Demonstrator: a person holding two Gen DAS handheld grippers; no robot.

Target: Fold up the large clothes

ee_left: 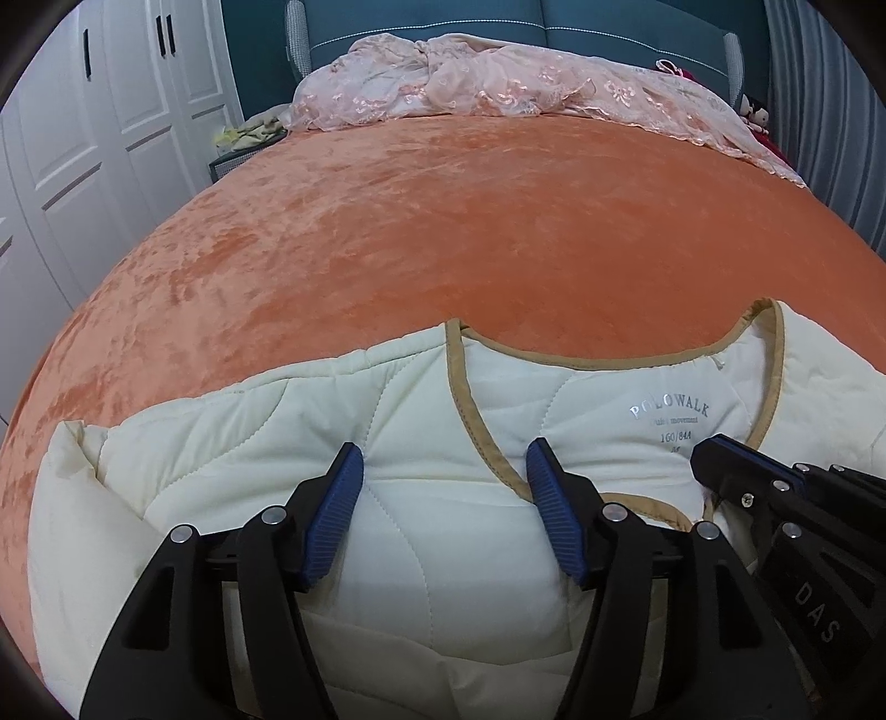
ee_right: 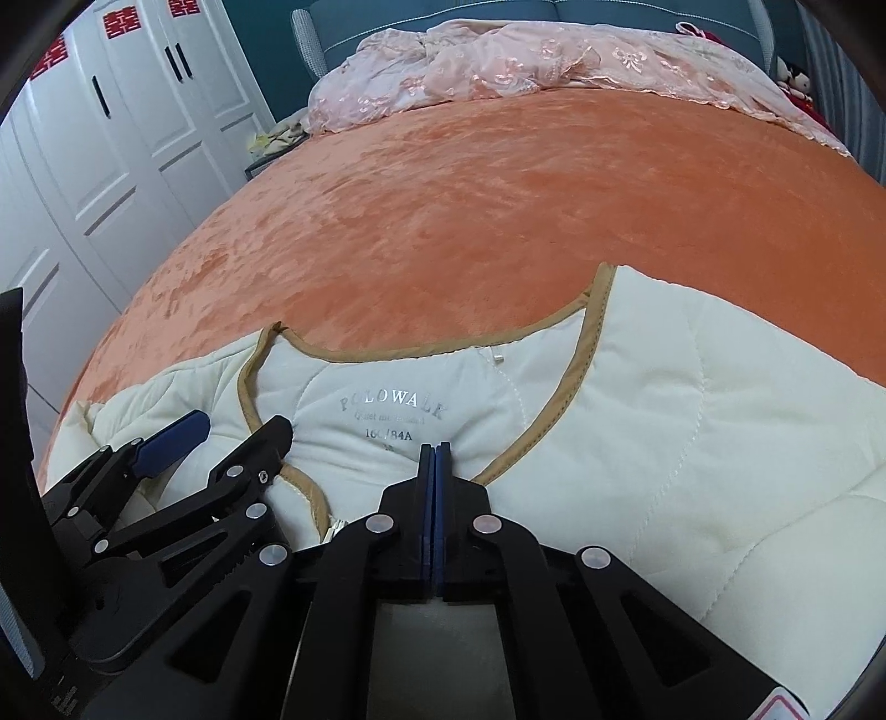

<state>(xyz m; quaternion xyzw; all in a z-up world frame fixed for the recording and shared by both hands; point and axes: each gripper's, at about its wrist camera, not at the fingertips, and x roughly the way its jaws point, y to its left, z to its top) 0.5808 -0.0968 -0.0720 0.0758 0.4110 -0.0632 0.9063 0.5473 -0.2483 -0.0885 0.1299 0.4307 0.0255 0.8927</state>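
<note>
A cream quilted jacket with tan trim lies flat on the orange bedspread, collar toward the headboard and its printed neck label facing up. My left gripper is open over the jacket's left front panel, and the fabric bulges between its blue pads without being pinched. In the right wrist view it is low on the left. My right gripper is shut, with nothing seen between its pads. Its tips sit on the lining just below the label, beside the tan neckline edge. From the left wrist it enters at the right.
Crumpled pink lace bedding lies at the head of the bed against a teal headboard. White wardrobe doors stand along the left, with a small nightstand by the bed. Grey curtains hang at the right.
</note>
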